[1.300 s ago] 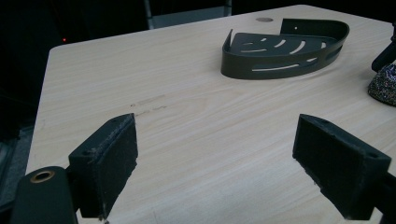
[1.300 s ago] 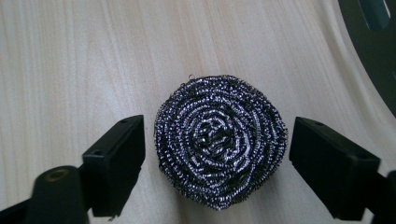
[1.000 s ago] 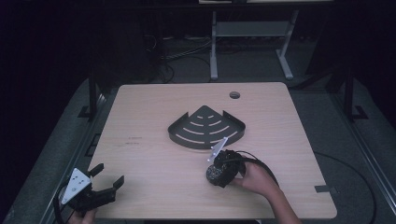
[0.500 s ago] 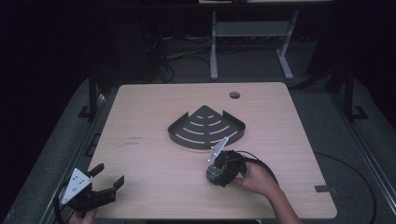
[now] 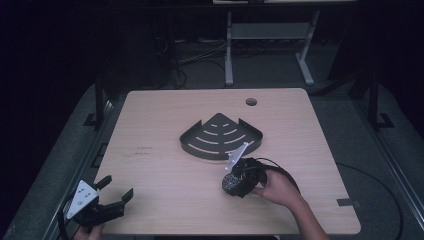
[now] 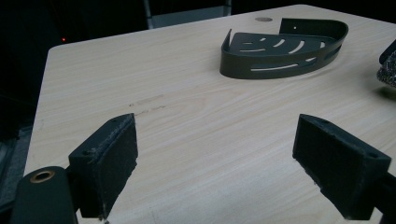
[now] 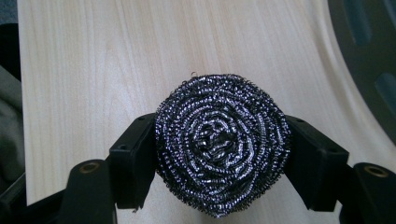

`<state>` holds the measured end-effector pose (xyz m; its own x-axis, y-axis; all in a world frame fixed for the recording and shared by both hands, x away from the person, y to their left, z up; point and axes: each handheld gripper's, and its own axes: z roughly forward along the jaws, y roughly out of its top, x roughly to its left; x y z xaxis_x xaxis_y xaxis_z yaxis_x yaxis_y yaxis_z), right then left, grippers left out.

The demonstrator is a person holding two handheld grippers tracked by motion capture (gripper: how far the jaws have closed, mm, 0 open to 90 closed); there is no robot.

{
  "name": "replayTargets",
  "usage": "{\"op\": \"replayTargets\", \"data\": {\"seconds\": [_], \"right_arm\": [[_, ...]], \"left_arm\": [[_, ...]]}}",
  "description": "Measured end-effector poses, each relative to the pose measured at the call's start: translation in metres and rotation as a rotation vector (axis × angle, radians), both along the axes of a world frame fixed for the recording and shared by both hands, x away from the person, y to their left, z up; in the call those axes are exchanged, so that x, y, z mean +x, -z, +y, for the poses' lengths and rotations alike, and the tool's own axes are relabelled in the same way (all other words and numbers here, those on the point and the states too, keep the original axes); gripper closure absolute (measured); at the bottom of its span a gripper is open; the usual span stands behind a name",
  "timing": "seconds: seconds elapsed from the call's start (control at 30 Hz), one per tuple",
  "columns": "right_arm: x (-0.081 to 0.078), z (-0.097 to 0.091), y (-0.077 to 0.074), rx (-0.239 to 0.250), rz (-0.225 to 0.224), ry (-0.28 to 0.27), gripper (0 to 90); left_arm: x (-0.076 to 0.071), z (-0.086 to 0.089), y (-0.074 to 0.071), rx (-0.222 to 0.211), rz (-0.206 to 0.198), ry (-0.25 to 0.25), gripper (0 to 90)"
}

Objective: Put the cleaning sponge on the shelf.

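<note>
- Left gripper (image 5: 114, 200): sits at the near left corner of the table (image 5: 150, 130), held in the person's left hand at the table's edge. Jaws stand wide apart; the left gripper view shows bare wood between the two pads, nothing held or touched.
- Corner shelf (image 5: 220, 136): a dark, fan-shaped metal tray with curved slots, lying flat at the middle of the table, well apart from the left gripper and near the right one.
- Cable hole (image 5: 251, 102): a small round opening in the tabletop, beyond the shelf.
- Steel scourer (image 7: 222, 142): a round ball of coiled steel wire, clamped between the pads of the right gripper, just in front of the shelf's curved rim and not touching it.
- Right gripper (image 5: 231, 183): held in the person's right hand (image 5: 277, 189), right of centre near the front edge. Its jaws have just been closing and now press on both sides of the scourer, with the wood close beneath.
</note>
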<state>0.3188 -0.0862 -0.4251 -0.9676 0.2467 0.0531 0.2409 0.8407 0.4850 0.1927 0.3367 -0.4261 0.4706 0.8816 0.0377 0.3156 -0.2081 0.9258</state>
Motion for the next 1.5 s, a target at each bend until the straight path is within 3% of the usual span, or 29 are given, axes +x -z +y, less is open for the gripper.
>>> {"op": "replayTargets", "data": {"seconds": [0.33,0.43,0.9,1.1,1.5], "right_arm": [[0.005,0.002,-0.012,-0.014,0.001,-0.017,31.0],[0.007,0.005,-0.017,-0.045,-0.004,-0.021,31.0],[0.028,0.004,-0.038,-0.047,-0.003,-0.013,31.0],[0.037,0.007,-0.04,-0.059,0.016,-0.018,31.0],[0.049,0.007,-0.046,-0.074,0.004,-0.004,31.0]], "left_arm": [[0.0,0.001,0.0,0.001,0.0,0.001,13.3],[0.0,0.001,0.0,0.001,-0.003,-0.004,13.3],[0.0,0.001,0.0,-0.005,-0.001,-0.002,13.3],[0.0,0.001,0.0,-0.002,-0.002,-0.002,13.2],[0.001,0.0,0.0,-0.004,0.004,0.001,13.2]]}}
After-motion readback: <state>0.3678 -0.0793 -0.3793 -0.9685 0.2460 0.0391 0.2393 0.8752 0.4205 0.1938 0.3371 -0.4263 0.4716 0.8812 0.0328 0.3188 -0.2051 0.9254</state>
